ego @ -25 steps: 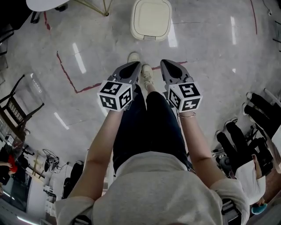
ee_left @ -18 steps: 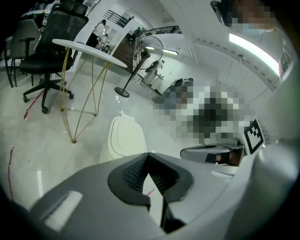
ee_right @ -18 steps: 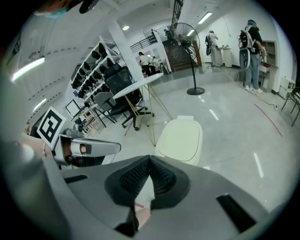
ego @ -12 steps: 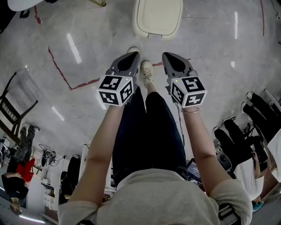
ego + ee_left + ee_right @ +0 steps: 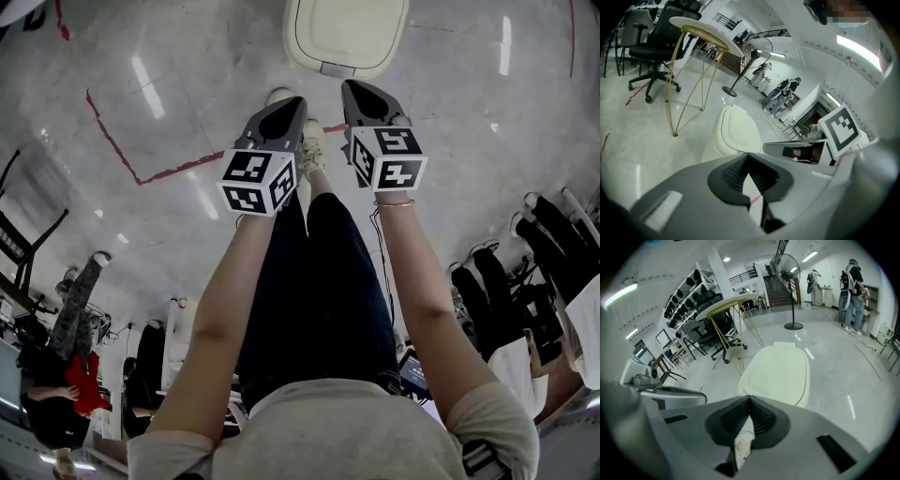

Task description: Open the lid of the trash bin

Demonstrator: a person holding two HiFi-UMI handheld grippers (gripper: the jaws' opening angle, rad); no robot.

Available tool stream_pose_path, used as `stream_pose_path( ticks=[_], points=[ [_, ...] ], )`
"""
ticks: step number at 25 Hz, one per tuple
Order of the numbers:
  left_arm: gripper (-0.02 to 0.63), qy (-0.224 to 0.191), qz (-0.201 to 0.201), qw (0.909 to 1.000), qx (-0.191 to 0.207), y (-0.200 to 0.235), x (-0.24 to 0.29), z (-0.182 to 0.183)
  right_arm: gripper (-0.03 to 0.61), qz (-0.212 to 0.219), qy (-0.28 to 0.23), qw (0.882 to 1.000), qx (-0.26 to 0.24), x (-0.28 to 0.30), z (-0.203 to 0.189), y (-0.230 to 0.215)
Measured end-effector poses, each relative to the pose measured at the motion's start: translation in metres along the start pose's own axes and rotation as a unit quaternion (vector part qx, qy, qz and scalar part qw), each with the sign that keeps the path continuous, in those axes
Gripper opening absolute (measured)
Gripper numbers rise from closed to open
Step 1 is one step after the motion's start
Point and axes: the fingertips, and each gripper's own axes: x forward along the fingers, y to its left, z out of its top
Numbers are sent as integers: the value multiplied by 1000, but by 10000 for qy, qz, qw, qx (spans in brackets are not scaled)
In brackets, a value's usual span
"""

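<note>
The trash bin (image 5: pixel 347 33) stands on the floor at the top of the head view, its cream lid down flat. Both grippers are held out just short of it, above the person's legs. My left gripper (image 5: pixel 296 103) is shut and empty, its tip near the bin's front left. My right gripper (image 5: pixel 351 86) is also shut and empty, its tip close to the grey tab at the lid's front edge. The bin (image 5: pixel 736 133) shows ahead of the shut left jaws (image 5: pixel 748 155), and the bin (image 5: pixel 780 373) fills the middle ahead of the shut right jaws (image 5: pixel 750 399).
A round table on gold wire legs (image 5: pixel 701 37) and a black office chair (image 5: pixel 656 47) stand behind the bin, with a pedestal fan (image 5: pixel 790 273) further back. Red tape (image 5: pixel 122 141) marks the floor at left. Black gear (image 5: pixel 553 244) lies at right. People (image 5: pixel 853 287) stand far off.
The person has stepped toward the bin, which now sits nearer and larger at the top. Both grippers have moved forward to its front edge, still shut.
</note>
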Motion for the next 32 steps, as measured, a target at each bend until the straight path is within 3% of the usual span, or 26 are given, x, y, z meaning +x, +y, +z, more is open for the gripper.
stream_pose_path(
  ticks=[4, 9, 12, 25, 32],
  points=[
    [8, 20, -42, 9988, 496, 2, 12, -6, 6, -97, 187, 9998, -30, 27, -12, -6],
    [8, 133, 58, 9976, 682, 7, 25, -11, 8, -132, 346, 9992, -123, 44, -25, -12],
    [8, 193, 95, 9976, 653, 9, 33, -13, 6, -211, 505, 9979, -337, 48, -32, -20],
    [9, 394, 65, 9980, 483, 11, 40, -26, 8, -364, 802, 9961, -28, 51, -49, -31],
    [8, 325, 155, 9975, 606, 12, 37, -21, 8, -565, 1034, 9929, -150, 56, -52, -29]
  ],
)
